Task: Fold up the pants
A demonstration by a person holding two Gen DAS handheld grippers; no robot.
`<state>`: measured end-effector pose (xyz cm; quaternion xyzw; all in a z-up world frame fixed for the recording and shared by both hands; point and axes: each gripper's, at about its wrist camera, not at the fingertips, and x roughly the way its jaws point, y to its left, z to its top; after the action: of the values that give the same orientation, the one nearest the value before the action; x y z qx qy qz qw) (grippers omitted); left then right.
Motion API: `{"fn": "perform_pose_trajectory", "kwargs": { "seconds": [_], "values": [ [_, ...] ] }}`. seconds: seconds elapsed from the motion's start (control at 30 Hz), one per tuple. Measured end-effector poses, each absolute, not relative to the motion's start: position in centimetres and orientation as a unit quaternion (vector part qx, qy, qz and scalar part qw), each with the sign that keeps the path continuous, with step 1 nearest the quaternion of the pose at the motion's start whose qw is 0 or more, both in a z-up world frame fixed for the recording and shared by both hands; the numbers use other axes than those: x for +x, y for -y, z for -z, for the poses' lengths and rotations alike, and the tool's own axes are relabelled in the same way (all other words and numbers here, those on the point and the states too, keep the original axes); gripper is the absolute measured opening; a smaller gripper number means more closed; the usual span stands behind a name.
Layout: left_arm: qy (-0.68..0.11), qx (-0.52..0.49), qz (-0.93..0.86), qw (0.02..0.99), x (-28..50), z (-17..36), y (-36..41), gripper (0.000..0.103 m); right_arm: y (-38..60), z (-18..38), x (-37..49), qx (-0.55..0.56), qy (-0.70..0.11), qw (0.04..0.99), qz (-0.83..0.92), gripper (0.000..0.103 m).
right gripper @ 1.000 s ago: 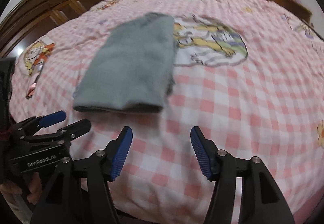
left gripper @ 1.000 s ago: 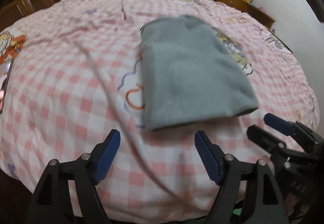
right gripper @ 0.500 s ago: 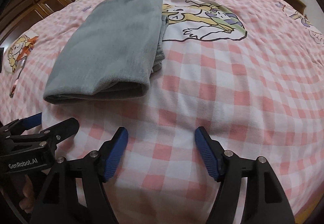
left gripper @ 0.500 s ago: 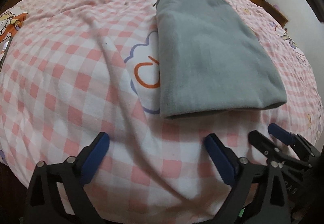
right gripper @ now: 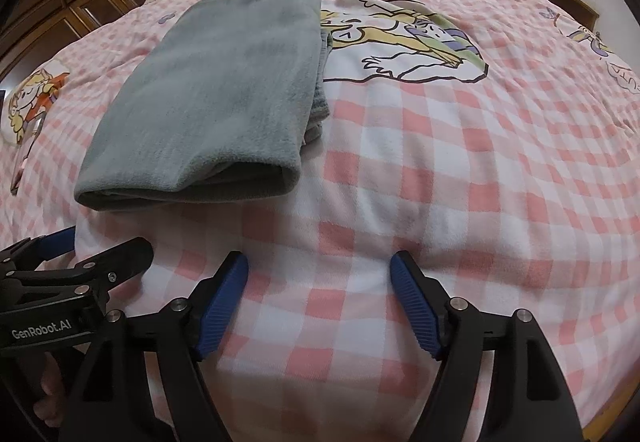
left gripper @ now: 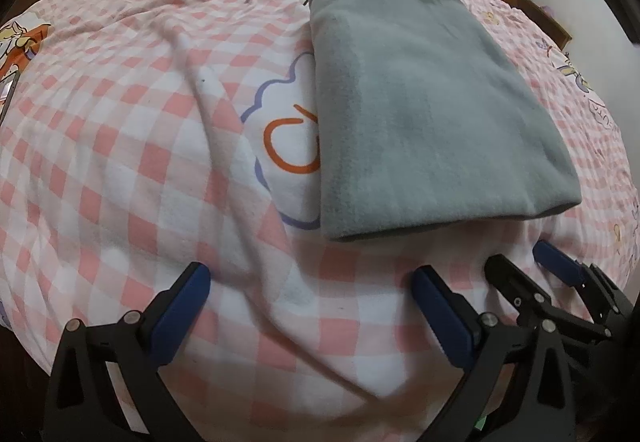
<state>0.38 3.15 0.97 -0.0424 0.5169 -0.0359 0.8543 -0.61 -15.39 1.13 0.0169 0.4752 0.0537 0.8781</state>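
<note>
Lying on the pink checked bedsheet point(right gripper: 440, 170), the pants point(left gripper: 432, 114) are already folded into a thick grey bundle, with the rounded fold edge turned toward both grippers. The fleece looks soft and the layers sit evenly, only a few inner edges stick out on one side. The left gripper point(left gripper: 308, 302) is just in front of the pants' near edge; its jaws have just been opening and now stand wide, holding nothing. The right gripper point(right gripper: 318, 298) is also near that edge, its jaws have just been opening too, and they are empty. I judge both have let go because the fold is finished.
</note>
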Motion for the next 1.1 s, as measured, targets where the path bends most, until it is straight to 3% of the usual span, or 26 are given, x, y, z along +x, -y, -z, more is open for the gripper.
{"fn": "perform_pose_trajectory", "kwargs": {
  "seconds": [1.1],
  "values": [
    [-0.506,-0.061,0.041,0.859,-0.5,-1.2,-4.7,0.102,15.2,-1.1,-0.5,0.009,-0.473,0.879,-0.052,0.078]
  ]
}}
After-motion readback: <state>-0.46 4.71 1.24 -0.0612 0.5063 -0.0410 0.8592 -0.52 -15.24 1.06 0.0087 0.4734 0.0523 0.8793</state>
